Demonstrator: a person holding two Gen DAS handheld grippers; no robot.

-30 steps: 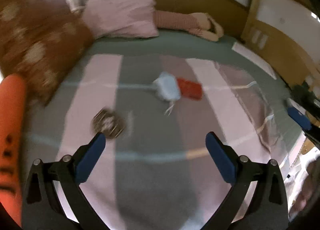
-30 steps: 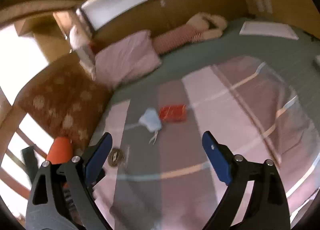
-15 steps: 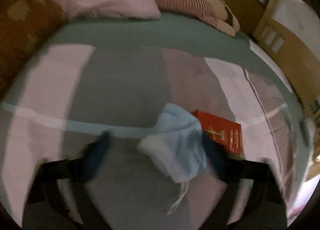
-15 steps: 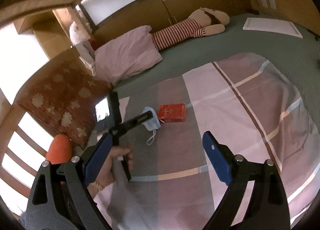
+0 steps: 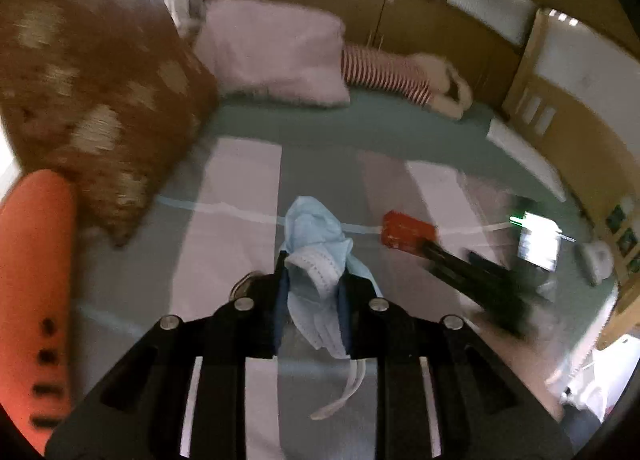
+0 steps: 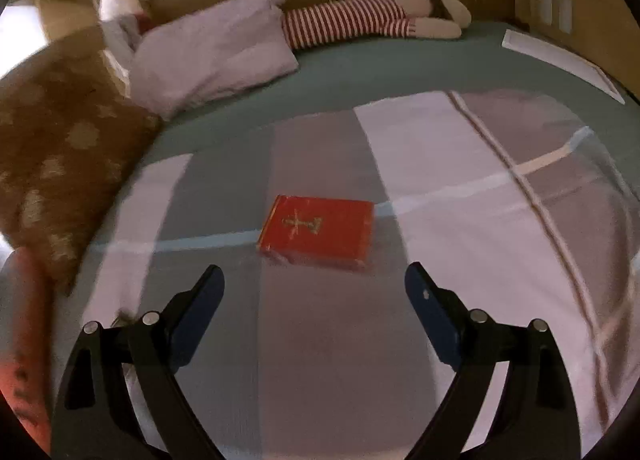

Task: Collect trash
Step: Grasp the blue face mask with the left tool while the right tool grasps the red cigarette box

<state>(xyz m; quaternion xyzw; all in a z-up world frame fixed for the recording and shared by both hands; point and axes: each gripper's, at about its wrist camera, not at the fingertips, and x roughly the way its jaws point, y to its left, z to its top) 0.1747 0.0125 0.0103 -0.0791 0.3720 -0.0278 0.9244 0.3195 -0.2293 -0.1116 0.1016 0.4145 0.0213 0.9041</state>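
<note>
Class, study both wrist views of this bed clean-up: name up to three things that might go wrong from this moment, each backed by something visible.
1. The left gripper is closing on the crumpled face mask, but an ear loop dangles below and might snag on the gripper.
2. Only part of the mask sits between the pads, so it may slip out.
3. The right gripper, open, points at the red book, which may not be trash, so it could be collected by mistake.

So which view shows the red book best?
The right wrist view: the red book lies flat on the blanket, whole and sharp, its gold cover emblem facing up, ahead of the open right tool. In the left wrist view it is small, blurred and partly cut off by a dark tool.
</note>
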